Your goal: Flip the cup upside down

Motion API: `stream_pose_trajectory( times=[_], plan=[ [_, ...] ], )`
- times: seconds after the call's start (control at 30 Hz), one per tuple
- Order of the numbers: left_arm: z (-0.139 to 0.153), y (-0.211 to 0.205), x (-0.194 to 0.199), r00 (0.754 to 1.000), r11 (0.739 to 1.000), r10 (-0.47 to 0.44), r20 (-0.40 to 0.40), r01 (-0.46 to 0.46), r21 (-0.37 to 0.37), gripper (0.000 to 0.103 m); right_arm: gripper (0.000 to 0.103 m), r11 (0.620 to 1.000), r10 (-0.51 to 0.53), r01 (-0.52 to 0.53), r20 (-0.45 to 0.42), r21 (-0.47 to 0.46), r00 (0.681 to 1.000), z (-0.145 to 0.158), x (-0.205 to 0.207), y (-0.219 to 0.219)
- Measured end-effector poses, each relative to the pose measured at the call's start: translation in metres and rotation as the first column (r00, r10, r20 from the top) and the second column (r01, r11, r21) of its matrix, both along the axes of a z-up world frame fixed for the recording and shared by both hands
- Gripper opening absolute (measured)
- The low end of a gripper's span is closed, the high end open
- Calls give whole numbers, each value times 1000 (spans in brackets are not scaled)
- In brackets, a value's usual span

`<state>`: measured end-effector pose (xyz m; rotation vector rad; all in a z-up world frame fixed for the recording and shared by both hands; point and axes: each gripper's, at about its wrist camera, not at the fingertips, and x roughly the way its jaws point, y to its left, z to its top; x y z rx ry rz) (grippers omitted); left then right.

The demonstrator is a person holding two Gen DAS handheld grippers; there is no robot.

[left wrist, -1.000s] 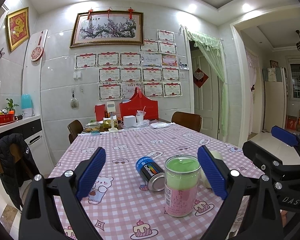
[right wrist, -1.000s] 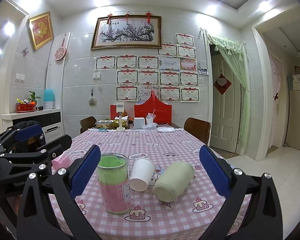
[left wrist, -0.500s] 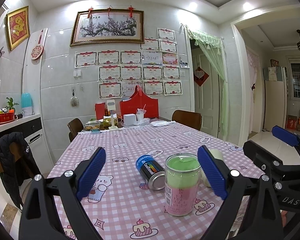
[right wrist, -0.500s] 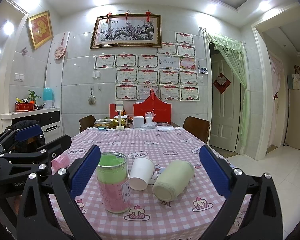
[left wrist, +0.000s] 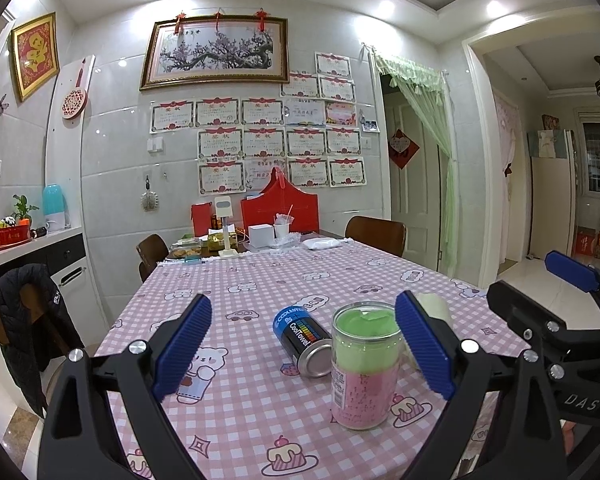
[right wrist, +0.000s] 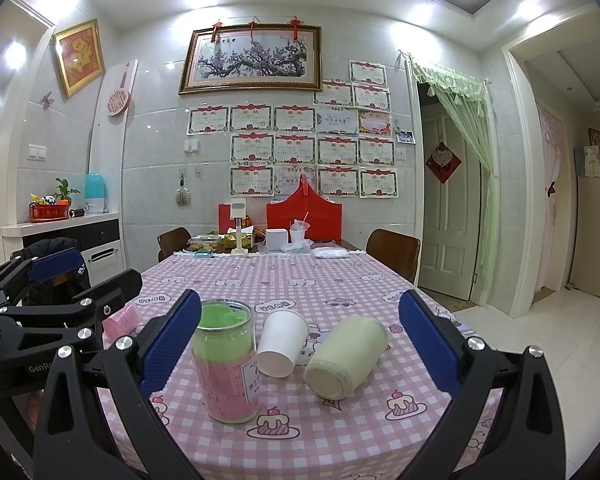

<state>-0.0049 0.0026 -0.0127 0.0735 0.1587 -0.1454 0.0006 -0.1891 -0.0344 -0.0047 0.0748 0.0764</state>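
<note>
The white cup (right wrist: 282, 342) is seen tipped on the surface (right wrist: 340, 432). Both the left gripper (left wrist: 302, 348) and the right gripper (right wrist: 300, 344) are held wide apart, with nothing grasped.

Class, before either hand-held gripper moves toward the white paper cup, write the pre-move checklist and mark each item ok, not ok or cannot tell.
1. Right hand-held gripper open, empty: ok.
2. Left hand-held gripper open, empty: ok.
3. White paper cup in sight of the right wrist camera: ok.
4. Cup already upside down: not ok; it lies on its side.
5. Clear room around cup: not ok; clear jar and cream bottle flank it.
6. Cup empty: cannot tell.
</note>
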Motion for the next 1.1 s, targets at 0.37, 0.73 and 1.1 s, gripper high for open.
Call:
stream_pose_trajectory(
  times=[0.37, 0.73, 1.1],
  plan=[
    [-1, 0, 0, 1000, 1000, 1, 4, -1, 3, 92, 96, 1000, 1, -1, 0, 2, 1000, 0, 0, 0],
    [-1, 0, 0, 1000, 1000, 3, 0, -3, 6, 92, 96, 1000, 0, 0, -7, 1, 1000, 0, 0, 1],
    [-2, -2, 3, 1000, 999, 27, -10, -26, 30, 92, 96, 1000, 1, 0, -36, 8, 999, -3, 4, 3]
  ],
)
